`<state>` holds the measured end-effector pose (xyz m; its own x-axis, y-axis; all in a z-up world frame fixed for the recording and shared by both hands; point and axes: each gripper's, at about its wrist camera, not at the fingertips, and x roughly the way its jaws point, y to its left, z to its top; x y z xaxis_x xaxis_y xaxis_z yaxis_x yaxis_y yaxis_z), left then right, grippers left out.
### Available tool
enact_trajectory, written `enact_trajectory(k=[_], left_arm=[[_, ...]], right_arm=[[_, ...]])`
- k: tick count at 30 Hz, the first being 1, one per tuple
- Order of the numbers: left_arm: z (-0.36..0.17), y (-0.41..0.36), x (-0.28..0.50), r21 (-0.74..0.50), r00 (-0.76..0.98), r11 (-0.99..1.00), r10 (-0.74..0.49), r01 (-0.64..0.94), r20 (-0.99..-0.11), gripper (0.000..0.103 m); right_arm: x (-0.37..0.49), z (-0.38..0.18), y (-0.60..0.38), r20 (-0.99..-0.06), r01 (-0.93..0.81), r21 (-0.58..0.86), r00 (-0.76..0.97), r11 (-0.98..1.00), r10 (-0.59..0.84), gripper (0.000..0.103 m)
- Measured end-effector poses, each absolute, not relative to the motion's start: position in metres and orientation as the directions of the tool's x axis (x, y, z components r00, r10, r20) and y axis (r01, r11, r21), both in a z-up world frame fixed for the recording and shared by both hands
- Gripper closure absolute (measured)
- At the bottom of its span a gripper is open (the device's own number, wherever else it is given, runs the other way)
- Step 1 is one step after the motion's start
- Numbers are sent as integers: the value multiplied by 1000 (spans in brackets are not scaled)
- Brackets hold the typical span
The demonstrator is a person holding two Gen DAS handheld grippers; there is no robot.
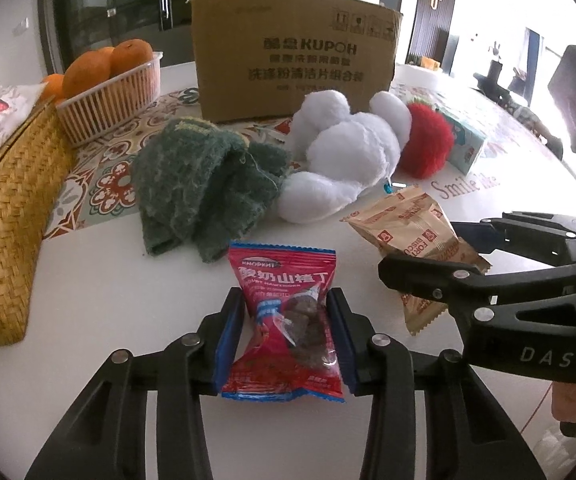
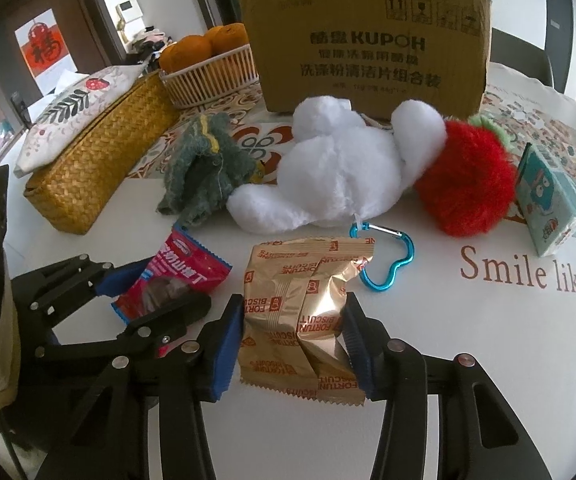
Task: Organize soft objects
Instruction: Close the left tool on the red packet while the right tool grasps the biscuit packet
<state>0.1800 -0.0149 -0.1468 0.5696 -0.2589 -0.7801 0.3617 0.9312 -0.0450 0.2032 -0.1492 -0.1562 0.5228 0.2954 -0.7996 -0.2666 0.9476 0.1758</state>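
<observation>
1. Two snack packets: one red [image 1: 284,320], one gold [image 2: 302,320], each between a pair of tongs.
2. Two plush toys beyond the tongs: one white [image 2: 328,168], one red [image 2: 468,184].
3. One green cloth [image 1: 208,184].
4. One cardboard box [image 2: 368,52].
5. One woven basket [image 1: 8,232].
6. One blue clip [image 2: 388,264].
7. One tissue pack [image 2: 548,208].
8. At least three oranges [image 1: 88,72] in one white tray [image 1: 108,108].
</observation>
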Motion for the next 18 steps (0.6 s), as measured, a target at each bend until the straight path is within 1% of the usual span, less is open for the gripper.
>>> enact_trajectory(k=[10,18], left_arm=[[-119,-14,171,-34,629,947,-238,318,-740,62],[-84,-14,172,-47,682,958,-235,283,-693,62]], right_arm=[[197,-141,-163,-778,-236,192,556,953,294,54],[191,-110,-172,-729,-211,195,622,958,286,54]])
